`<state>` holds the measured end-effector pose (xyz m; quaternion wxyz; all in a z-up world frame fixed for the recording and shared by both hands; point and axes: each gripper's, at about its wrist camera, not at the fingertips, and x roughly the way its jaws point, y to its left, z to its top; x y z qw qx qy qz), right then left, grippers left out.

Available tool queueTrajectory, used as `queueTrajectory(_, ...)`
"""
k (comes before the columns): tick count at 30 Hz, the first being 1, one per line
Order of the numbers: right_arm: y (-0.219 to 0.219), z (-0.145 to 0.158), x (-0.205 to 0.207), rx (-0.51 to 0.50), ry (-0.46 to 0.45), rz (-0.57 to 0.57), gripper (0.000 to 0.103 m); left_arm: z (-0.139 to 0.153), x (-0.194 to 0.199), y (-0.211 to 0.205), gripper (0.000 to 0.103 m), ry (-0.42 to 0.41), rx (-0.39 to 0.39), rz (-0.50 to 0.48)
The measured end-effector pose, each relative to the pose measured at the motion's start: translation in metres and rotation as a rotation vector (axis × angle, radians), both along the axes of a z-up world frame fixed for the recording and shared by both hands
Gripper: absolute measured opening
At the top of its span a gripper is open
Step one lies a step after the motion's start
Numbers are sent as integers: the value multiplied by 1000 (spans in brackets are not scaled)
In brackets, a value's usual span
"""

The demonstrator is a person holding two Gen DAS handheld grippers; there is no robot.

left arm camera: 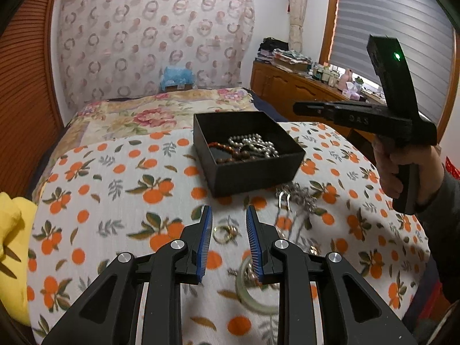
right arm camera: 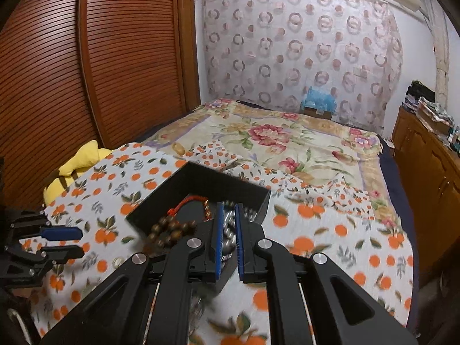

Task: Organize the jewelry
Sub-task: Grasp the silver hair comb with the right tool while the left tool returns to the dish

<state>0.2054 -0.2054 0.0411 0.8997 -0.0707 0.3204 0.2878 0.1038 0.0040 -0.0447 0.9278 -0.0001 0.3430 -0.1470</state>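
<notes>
Left tool (left arm camera: 229, 215): blue-padded jaws apart, nothing between them, held low over the orange-print cloth (left arm camera: 120, 172) spread on the bed (right arm camera: 287, 132). Just past its tips lie gold rings (left arm camera: 224, 234), blurred. A pale green bangle (left arm camera: 249, 293) sits on the cloth under the right-hand finger, partly hidden by it. A tangle of silver chain (left arm camera: 299, 198) lies on the cloth beyond that, touching or just beside the near corner of the box.

Right tool (right arm camera: 228, 218): jaws drawn close on a strand of silver-grey beads (right arm camera: 228, 234); the strand runs down between the blue pads (right arm camera: 220, 230). The tool hangs over the near wall of the black box (right arm camera: 218, 181). From the left wrist view, the same tool is seen side-on at upper right, gripped by the right hand (left arm camera: 402, 169), tips not visible there.

Black box: open top, square, standing on the cloth toward the middle of the bed. Inside: a heap of pearl-coloured beads (left arm camera: 254, 145), a string of dark brown wooden beads (right arm camera: 169, 230) along the near side, and an orange-red cord (right arm camera: 187, 202) attached to smaller beads.

Around: yellow soft toy (right arm camera: 77, 161) at the cloth's left edge, slatted wooden wardrobe (right arm camera: 86, 57) behind, wooden cabinet (left arm camera: 302, 92) stacked with folded clothes to the right
</notes>
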Motion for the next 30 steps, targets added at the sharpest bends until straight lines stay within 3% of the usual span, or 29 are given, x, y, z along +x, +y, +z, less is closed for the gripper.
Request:
queueTrajectory(2, -5, -6, -10, 0, 15, -4, 10, 0, -7, 0, 23, -3, 0, 0)
queueTrajectory(4, -8, -11, -17, 1, 30, -7, 22, 0, -14, 0, 23, -5, -1, -1)
queueTrajectory(6, -11, -19, -24, 1, 50, -8, 26, 0, -19, -1, 23, -6, 0, -2)
queueTrajectory(15, 2, -65, -36, -52, 182, 33, 27, -14, -30, -5, 23, 24, -8, -14)
queueTrajectory(21, 10, -81, -28, -28, 248, 55, 27, -19, -31, -9, 23, 35, 8, -30)
queueTrajectory(27, 18, -83, -31, -70, 226, 63, 28, -21, -32, -10, 23, 41, 3, -31)
queueTrajectory(30, 16, -82, -35, -75, 212, 67, 22, -24, -33, -13, 23, 44, 7, -38)
